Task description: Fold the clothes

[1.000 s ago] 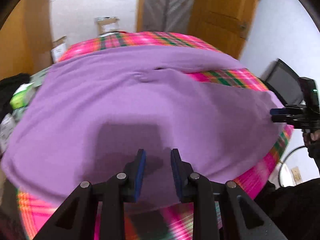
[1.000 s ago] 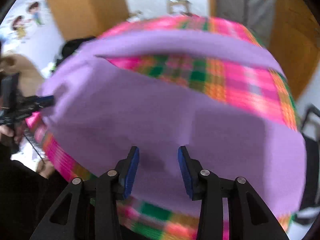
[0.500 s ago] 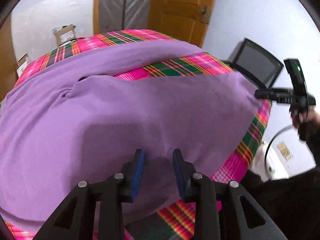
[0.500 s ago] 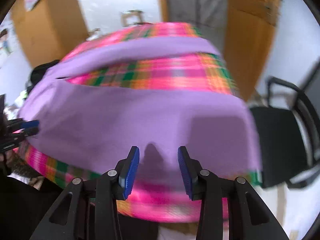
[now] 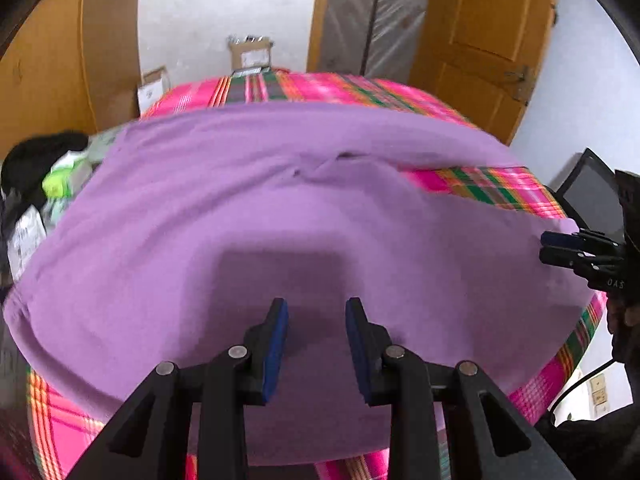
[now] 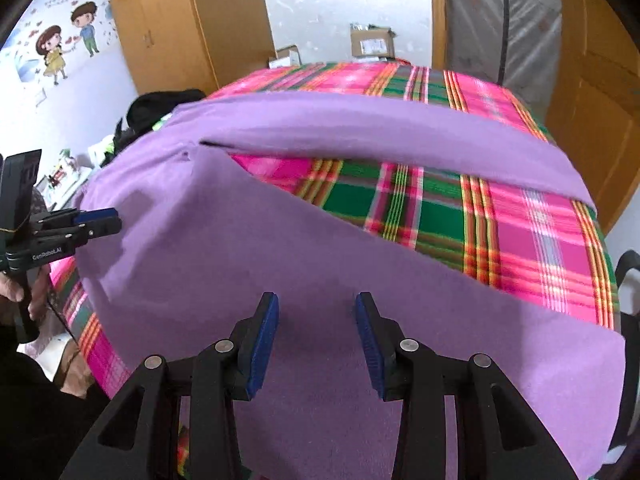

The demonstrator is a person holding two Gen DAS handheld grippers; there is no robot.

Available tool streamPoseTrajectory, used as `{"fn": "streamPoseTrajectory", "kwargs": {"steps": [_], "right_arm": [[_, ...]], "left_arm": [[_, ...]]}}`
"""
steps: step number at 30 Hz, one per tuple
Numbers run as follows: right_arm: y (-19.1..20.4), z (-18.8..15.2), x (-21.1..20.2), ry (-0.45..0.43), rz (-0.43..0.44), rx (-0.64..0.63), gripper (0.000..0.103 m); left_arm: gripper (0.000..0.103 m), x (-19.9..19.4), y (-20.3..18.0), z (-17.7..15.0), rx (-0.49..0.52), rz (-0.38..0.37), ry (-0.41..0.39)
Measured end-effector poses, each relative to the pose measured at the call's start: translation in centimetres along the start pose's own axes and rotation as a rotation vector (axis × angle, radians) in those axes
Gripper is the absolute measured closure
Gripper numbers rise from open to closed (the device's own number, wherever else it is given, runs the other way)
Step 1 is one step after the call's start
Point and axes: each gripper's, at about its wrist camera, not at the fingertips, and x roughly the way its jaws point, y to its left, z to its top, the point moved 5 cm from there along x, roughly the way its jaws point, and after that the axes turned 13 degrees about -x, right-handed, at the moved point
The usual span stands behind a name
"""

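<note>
A purple garment (image 5: pixel 240 200) lies spread flat over a table covered with a pink and green plaid cloth (image 5: pixel 320 88). In the right wrist view the garment (image 6: pixel 220 248) splits into a long far strip and a wide near part, with the plaid cloth (image 6: pixel 520 232) showing between them. My left gripper (image 5: pixel 316 308) hovers open over the garment's near edge, holding nothing. My right gripper (image 6: pixel 317 304) is also open above the near part. Each gripper shows in the other's view, at the garment's side edges: the right gripper (image 5: pixel 560 248) and the left gripper (image 6: pixel 100 220).
Cardboard boxes (image 5: pixel 250 54) stand beyond the table's far end. A wooden door (image 5: pixel 480 40) is at the back right and a wardrobe (image 6: pixel 172 28) at the back left. Dark clothes and clutter (image 5: pixel 36 184) pile up left of the table. A black chair (image 6: pixel 628 280) stands on the right.
Both views swung to the right half a second ago and have swung back left. The grippers stayed open throughout. The garment lies as before.
</note>
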Motion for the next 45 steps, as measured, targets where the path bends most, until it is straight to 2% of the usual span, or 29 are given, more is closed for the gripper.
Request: {"fn": "streamPoseTrajectory", "kwargs": {"steps": [6, 9, 13, 18, 23, 27, 32, 34, 38, 43, 45], "right_arm": [[-0.8, -0.8, -0.3, 0.004, -0.019, 0.043, 0.062], [-1.3, -0.9, -0.5, 0.008, -0.03, 0.055, 0.061], [-1.9, -1.2, -0.3, 0.023, -0.021, 0.086, 0.062], [-2.0, -1.4, -0.3, 0.014, -0.005, 0.092, 0.059], [-1.3, -1.3, -0.1, 0.008, -0.022, 0.069, 0.05], [-0.3, -1.3, 0.1, 0.012, -0.091, -0.005, 0.049], [-0.4, -1.5, 0.0, -0.01, -0.111, 0.018, 0.048], [-0.3, -1.5, 0.0, -0.01, -0.114, 0.014, 0.048], [-0.5, -1.4, -0.1, 0.016, -0.085, 0.015, 0.048], [-2.0, -1.3, -0.6, -0.002, -0.051, 0.133, 0.048], [-2.6, -1.5, -0.7, -0.003, -0.058, 0.166, 0.048]], "left_arm": [[0.073, -0.2, 0.0, 0.2, 0.011, -0.016, -0.02], [0.073, -0.4, 0.6, 1.0, 0.007, 0.008, -0.045], [0.073, 0.3, 1.8, 1.1, -0.022, 0.041, -0.029], [0.071, 0.2, 1.4, 0.5, 0.021, 0.061, -0.063], [0.069, 0.1, 1.6, 0.4, 0.003, 0.042, -0.078], [0.069, 0.0, 1.8, 0.3, -0.008, 0.023, -0.095], [0.069, 0.0, 1.6, 0.4, 0.004, 0.019, -0.073], [0.069, -0.3, 2.1, 0.5, -0.014, -0.006, -0.054], [0.069, -1.5, 5.4, 1.2, -0.083, 0.06, -0.089], [0.069, -2.4, 8.2, 1.7, -0.133, 0.107, -0.1], [0.073, -2.7, 9.3, 1.9, -0.153, 0.125, -0.104]]}}
